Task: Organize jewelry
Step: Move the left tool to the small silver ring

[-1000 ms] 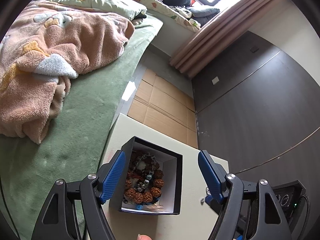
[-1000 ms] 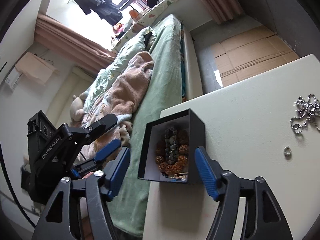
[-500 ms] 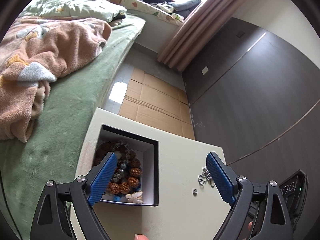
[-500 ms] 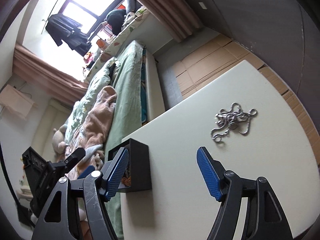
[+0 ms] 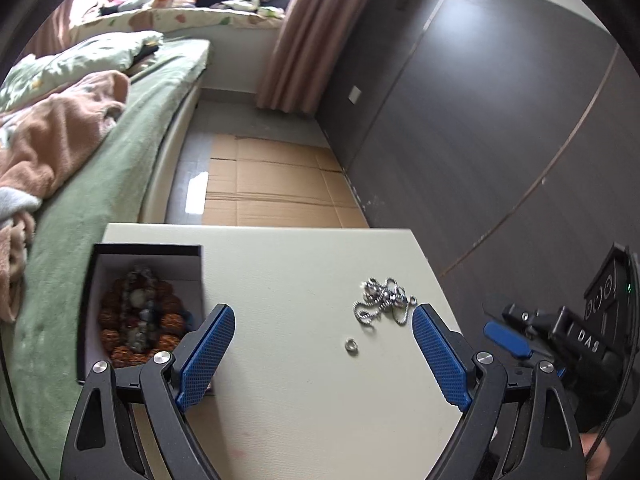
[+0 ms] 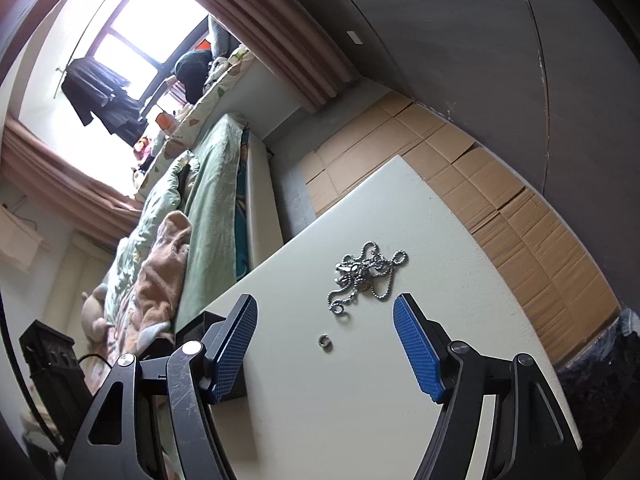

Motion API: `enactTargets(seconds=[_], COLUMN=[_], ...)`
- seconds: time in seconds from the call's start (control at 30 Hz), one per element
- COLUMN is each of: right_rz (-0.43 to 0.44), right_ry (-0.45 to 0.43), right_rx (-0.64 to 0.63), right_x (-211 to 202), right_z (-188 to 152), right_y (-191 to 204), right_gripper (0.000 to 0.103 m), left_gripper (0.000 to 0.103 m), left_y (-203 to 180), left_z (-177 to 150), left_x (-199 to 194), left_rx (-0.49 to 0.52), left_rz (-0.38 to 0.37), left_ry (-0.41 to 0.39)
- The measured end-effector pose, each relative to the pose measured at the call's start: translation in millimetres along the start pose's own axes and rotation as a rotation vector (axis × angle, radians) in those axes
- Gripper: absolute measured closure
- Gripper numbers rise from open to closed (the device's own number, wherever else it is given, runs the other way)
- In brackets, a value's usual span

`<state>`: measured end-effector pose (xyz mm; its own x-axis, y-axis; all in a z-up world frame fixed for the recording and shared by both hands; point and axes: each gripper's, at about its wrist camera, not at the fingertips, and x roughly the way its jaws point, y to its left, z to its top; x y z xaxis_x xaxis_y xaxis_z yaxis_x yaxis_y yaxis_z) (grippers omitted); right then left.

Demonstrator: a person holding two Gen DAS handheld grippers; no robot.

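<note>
On the white worktop (image 5: 304, 400) ahead of me, a tangled silver ball chain (image 5: 382, 300) lies near the right edge, with a small silver ring (image 5: 351, 345) just beside it and apart from it. Well to the left stands the open black box (image 5: 142, 254) holding beaded bracelets (image 5: 138, 316). My left tool (image 5: 323, 354) and right tool (image 6: 325, 344) both hover with fingers wide apart, gripping nothing, beside the green bed (image 5: 100, 184).

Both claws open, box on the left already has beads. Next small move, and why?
Probably lower the right claw onto the silver chain. It lies loose on the white table, just ahead of the open fingers, with the small ring nearer; both are outside the black box.
</note>
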<state>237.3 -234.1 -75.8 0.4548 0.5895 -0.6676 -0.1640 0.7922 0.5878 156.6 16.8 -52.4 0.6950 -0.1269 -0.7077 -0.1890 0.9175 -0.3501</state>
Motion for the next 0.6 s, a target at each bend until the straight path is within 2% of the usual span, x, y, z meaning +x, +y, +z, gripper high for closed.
enactTargets(seconds=[0.3,0.6], right_rz=[-0.058,-0.075], right_ry=[0.026,0.043], right_rx=[0.068,0.107], right_x=[0,5], right_z=[11,21], right_y=[-30,-45], right_gripper=[0.032,0.032], left_gripper=[0.033,0.063], left_y=[-22,-37], left_z=[-10,-22], left_x=[44,95], left_rx=[0.059,0.121], left_rz=[0.008,0.044], left_ry=[0.122,0.247])
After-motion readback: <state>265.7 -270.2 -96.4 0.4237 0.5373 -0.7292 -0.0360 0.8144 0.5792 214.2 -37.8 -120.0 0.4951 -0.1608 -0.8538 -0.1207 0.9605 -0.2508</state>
